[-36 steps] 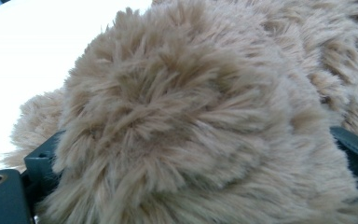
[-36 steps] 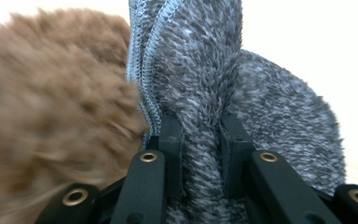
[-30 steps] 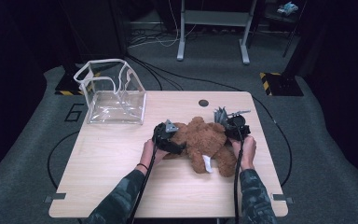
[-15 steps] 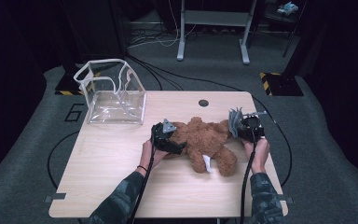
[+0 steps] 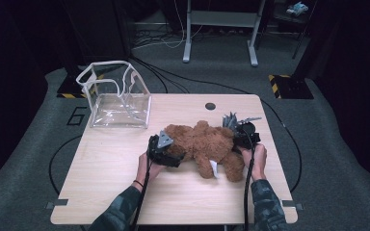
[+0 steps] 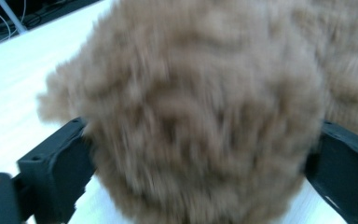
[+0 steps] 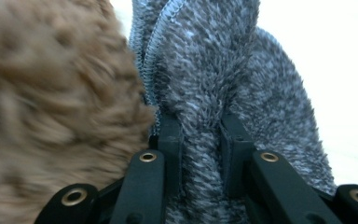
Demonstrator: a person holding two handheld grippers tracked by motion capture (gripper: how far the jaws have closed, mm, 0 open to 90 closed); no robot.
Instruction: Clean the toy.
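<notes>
Brown plush toy (image 5: 202,147) lying mid-table, left gripper (image 5: 163,150) at its nine o'clock, jaws clamped around its furry end, right gripper (image 5: 241,134) at its three o'clock, pinching the grey fuzzy fabric (image 7: 223,84)

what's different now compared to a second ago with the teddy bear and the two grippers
The right gripper swung outward, then came back against the teddy bear, still pinching its grey fabric piece. The left gripper stayed clamped on the bear's end and shifted slightly. The clear bag and the table are unchanged.
</notes>
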